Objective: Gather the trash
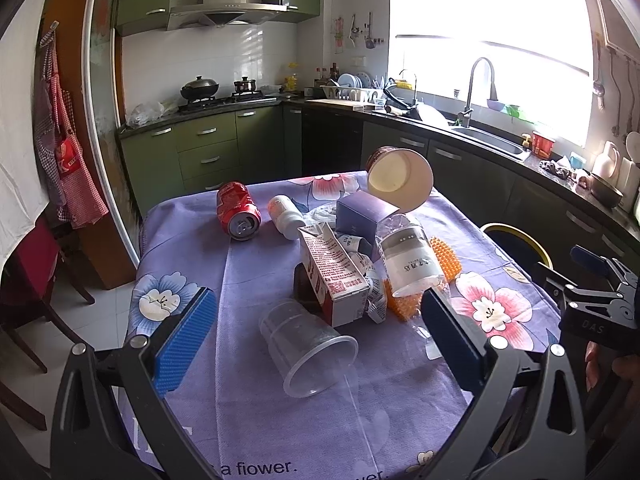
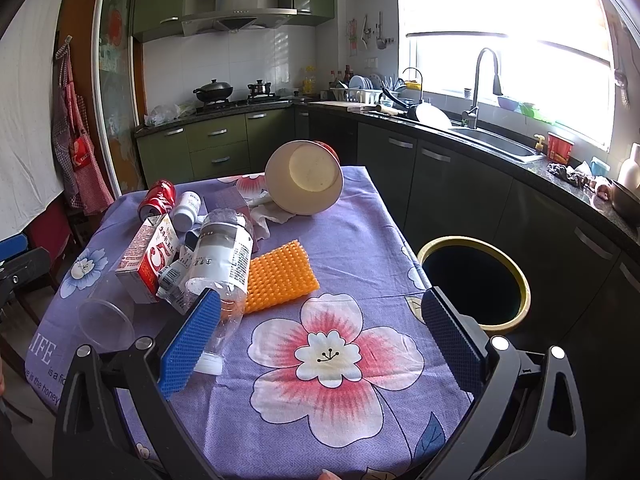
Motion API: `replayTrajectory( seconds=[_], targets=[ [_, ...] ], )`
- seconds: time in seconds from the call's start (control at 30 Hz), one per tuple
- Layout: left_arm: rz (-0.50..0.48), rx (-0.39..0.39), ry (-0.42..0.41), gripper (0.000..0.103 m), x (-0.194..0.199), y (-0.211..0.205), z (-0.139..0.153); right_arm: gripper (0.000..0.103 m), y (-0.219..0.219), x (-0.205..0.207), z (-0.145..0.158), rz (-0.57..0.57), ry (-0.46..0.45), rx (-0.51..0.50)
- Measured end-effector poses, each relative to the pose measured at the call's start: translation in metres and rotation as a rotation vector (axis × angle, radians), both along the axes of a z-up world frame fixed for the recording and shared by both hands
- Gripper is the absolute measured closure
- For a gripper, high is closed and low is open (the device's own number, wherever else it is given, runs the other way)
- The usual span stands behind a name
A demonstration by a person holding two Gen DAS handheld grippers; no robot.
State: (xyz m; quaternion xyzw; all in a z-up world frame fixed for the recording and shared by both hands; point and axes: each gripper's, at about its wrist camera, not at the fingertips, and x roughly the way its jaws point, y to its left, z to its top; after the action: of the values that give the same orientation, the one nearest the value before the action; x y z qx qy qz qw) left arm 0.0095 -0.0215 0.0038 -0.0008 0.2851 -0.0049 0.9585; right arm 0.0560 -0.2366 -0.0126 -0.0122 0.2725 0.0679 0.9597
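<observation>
Nothing collected yet, as far as the views show: the yellow-rimmed bin beside the table's right edge looks dark, contents not discernible. All trash sits on the floral tablecloth. Left of the bin: orange spiky pad, clear labelled bottle, red-and-white carton, clear plastic cup on its side, empty. Beyond those, cola can, white pill bottle, tipped paper bowl, empty. Left gripper and right gripper both spread wide, holding nothing.
</observation>
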Motion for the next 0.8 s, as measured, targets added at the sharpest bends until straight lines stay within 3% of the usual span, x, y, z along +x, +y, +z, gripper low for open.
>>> replayTrajectory(
  seconds=[0.8],
  targets=[
    [-0.001,0.001,0.000,0.006,0.0006,-0.0010,0.0006,0.004,-0.0030,0.0032,-0.0050,-0.003,0.004,0.001]
  ],
)
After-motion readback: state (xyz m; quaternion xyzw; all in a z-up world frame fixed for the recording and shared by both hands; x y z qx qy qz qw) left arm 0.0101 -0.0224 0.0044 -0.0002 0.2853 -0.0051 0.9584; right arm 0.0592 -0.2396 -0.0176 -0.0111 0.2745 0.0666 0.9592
